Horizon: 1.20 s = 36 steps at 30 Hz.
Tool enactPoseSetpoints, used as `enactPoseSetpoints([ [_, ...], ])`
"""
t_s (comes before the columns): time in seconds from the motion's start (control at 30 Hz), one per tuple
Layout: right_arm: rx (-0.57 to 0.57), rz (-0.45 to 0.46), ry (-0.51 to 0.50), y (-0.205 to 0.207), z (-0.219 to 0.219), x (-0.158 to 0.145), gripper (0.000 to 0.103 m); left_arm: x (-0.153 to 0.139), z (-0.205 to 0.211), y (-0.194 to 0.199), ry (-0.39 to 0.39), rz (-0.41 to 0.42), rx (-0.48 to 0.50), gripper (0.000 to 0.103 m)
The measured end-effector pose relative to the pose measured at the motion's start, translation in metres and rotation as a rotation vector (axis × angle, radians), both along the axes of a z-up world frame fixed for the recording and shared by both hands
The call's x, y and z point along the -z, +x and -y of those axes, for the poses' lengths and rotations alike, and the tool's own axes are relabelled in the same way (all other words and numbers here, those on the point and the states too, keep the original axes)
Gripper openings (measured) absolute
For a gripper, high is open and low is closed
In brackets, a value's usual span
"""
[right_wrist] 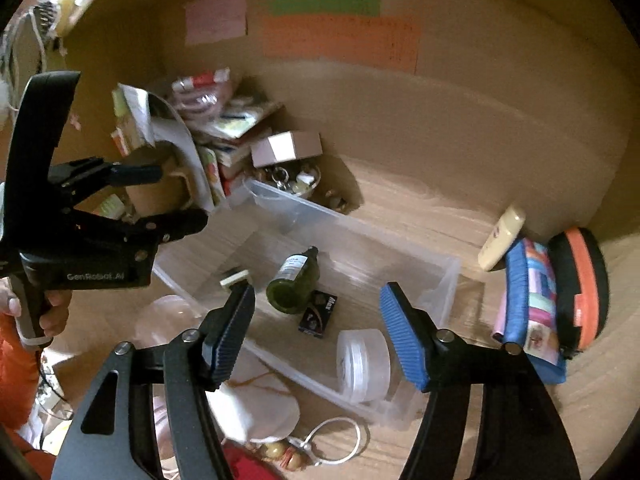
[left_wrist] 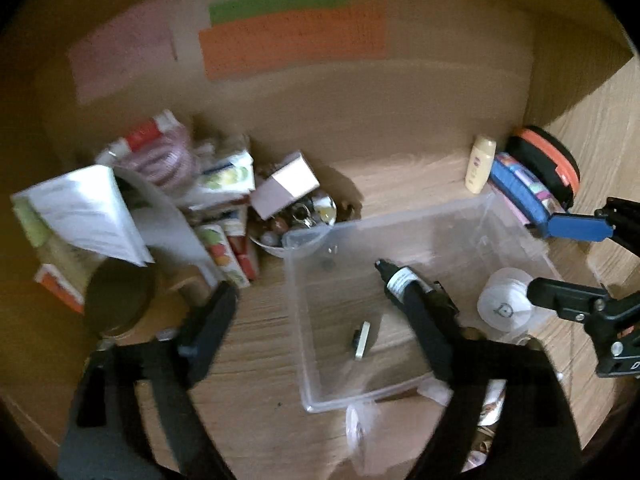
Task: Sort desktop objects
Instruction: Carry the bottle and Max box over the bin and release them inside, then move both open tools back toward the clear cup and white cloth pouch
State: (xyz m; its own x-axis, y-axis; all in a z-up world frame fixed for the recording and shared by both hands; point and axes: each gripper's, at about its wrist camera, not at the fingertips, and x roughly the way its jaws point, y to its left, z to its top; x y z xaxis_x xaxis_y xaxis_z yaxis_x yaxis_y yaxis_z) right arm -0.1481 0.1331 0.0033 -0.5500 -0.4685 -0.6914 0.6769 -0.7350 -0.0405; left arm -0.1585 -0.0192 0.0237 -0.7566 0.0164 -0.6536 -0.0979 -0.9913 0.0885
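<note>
Right tongs (right_wrist: 318, 336) hanging wide over clear bin (right_wrist: 440, 280); left tongs (right_wrist: 182, 200) gaping, empty; green bottle (right_wrist: 294, 284) lying inside.

A clear plastic bin (left_wrist: 420, 300) is seen sitting on the wood desk (left_wrist: 260, 360), with a dark bottle (left_wrist: 400, 280) and a small flat block (left_wrist: 362, 340) lying inside it. The left gripper (left_wrist: 320, 320) is held wide open above the bin, kinda blurry. A messy pile of boxes and papers (left_wrist: 160, 200) is stacked off to the left, and a cream bottle (left_wrist: 480, 164) is stood by the back wall.
</note>
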Motion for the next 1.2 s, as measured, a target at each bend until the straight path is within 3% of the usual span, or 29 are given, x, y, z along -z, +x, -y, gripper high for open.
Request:
enactPoseSetpoints([
  [0.1,0.002,-0.040,-0.020,0.016,-0.008,-0.012,0.075,-0.012,0.000,0.020,-0.025,-0.050,-0.012,0.093],
  [0.53,0.007,-0.199,-0.070,0.081,-0.042,-0.043,0.084,-0.031,0.003,0.084,-0.013,-0.122,-0.034,0.100],
  [0.83,0.018,-0.146,-0.076,0.096,-0.056,-0.022,0.084,0.000,0.006,0.098,-0.006,-0.041,-0.034,0.100],
  [1.2,0.025,-0.045,-0.049,0.089,-0.060,0.019,0.084,0.057,-0.001,0.085,0.037,0.117,0.011,0.100],
])
